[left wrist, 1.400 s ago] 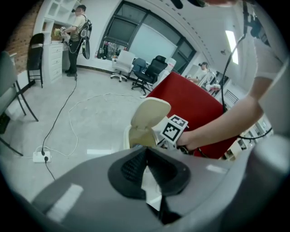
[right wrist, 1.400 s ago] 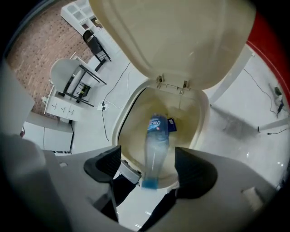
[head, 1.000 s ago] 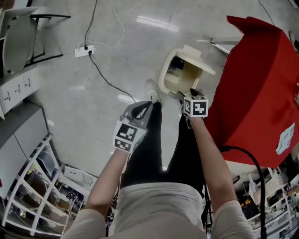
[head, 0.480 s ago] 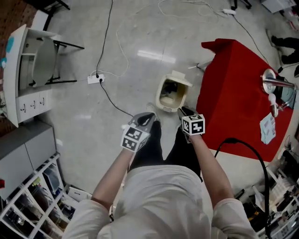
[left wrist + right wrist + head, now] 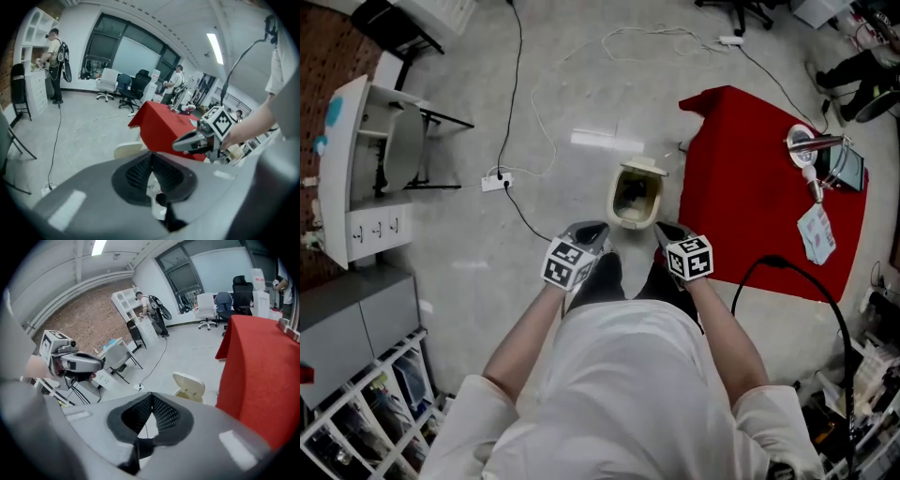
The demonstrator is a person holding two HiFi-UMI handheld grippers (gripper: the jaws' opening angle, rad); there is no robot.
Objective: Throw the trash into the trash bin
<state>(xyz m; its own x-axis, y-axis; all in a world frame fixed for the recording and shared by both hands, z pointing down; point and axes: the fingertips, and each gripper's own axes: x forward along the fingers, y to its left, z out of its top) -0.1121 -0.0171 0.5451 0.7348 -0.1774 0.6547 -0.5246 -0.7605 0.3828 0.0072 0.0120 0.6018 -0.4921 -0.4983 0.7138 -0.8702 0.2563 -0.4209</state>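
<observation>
White crumpled trash (image 5: 152, 187), likely light and soft, is sitting clenched by its bulk in your left gripper (image 5: 589, 230) short of the trash bin (image 5: 614, 199), while your right gripper (image 5: 666, 231), jaws just closing shut, is clamping nothing.

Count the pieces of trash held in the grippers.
1: a white crumpled scrap pinched in the left gripper. The right gripper has just closed on nothing.

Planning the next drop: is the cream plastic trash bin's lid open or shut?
Open: the cream plastic trash bin shows its inside, lid tipped back.
</observation>
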